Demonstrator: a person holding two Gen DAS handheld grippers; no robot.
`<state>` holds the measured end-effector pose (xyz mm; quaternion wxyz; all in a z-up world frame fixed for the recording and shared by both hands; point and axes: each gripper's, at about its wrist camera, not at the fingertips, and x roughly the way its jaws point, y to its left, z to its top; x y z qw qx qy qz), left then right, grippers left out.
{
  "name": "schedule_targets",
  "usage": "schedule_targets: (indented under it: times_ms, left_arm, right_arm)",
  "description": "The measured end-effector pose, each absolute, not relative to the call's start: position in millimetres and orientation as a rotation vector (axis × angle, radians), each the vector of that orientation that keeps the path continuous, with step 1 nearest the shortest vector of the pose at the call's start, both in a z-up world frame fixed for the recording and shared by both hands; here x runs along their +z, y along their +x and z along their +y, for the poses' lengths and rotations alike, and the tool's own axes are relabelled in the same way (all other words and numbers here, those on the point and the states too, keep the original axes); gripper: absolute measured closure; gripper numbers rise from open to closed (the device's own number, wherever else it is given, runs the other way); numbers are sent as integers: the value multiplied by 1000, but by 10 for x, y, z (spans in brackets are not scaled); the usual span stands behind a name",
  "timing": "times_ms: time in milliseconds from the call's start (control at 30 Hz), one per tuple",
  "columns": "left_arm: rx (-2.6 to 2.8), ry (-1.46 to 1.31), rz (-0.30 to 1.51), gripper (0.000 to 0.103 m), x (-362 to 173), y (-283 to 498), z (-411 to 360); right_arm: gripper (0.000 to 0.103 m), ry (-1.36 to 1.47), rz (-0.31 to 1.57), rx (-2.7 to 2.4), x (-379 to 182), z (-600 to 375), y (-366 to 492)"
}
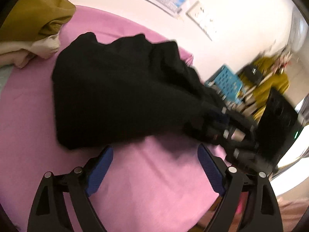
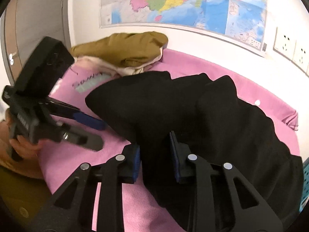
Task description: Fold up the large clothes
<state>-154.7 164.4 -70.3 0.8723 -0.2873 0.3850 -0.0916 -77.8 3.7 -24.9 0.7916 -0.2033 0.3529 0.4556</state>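
Note:
A black garment (image 1: 115, 89) lies bunched on a pink cloth-covered surface (image 1: 154, 183). In the left wrist view my left gripper (image 1: 154, 150) stands open just short of the garment's near edge, with only pink cloth between its blue pads. My right gripper (image 1: 222, 129) shows there blurred, at the garment's right end. In the right wrist view my right gripper (image 2: 154, 143) is shut on a fold of the black garment (image 2: 173, 100), which runs down between its fingers. My left gripper (image 2: 98, 133) is at the left, open, held by a hand (image 2: 23, 147), its tips next to the garment's left edge.
A mustard garment (image 2: 125, 48) lies on a cream one (image 1: 29, 50) at the back left of the pink cloth (image 2: 251, 81). A wall map (image 2: 173, 0) and sockets (image 2: 285, 40) are behind. A blue basket (image 1: 226, 81) stands beyond the right edge.

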Motion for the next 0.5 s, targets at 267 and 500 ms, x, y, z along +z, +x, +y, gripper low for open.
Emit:
schedule_targets:
  times_ms: [267, 500]
  left_arm:
    - [-165, -893, 734, 12, -810, -1277, 1995]
    - [-121, -808, 763, 24, -796, -1003, 1960]
  right_arm:
    - [76, -369, 798, 997, -268, 23, -746]
    - [57, -219, 866, 1026, -240, -128, -714]
